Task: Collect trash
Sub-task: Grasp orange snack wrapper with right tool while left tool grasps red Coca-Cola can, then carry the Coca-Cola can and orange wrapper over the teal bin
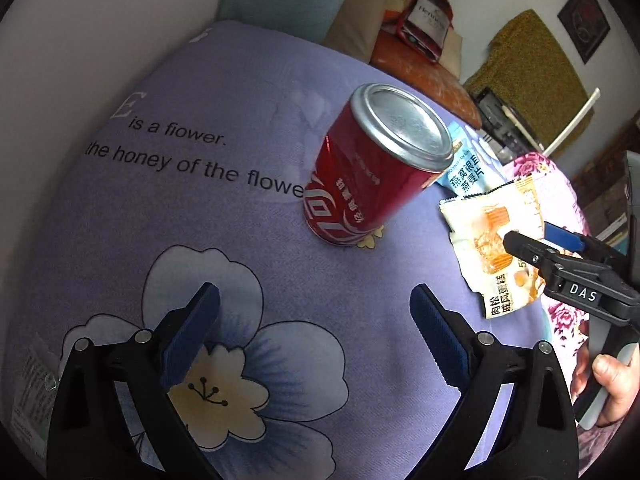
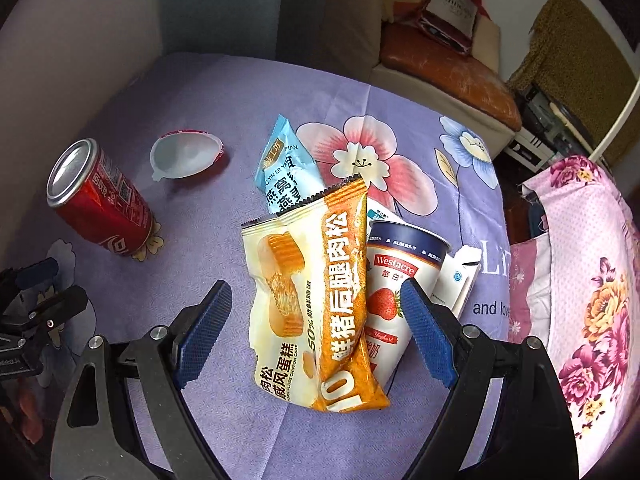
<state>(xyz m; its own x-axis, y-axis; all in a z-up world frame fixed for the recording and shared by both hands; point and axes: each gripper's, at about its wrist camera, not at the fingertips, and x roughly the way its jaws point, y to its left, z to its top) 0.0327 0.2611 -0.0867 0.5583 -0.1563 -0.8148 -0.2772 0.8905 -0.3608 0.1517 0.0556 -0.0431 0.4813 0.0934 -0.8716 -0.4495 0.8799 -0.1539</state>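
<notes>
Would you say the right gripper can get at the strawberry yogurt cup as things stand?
Probably not cleanly. The right gripper is open, but the orange-and-cream snack wrapper lies between its fingers and overlaps the yogurt cup on one side; a white box crowds the other. The wrapper likely goes first.

Can [image 2: 100,208] stands left of wrapper [image 2: 312,300]; cup [image 2: 394,292] just right.

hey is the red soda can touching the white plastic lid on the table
Apart. The right wrist view shows the red can standing left of the white lid, with a clear strip of bare purple tablecloth between them.
</notes>
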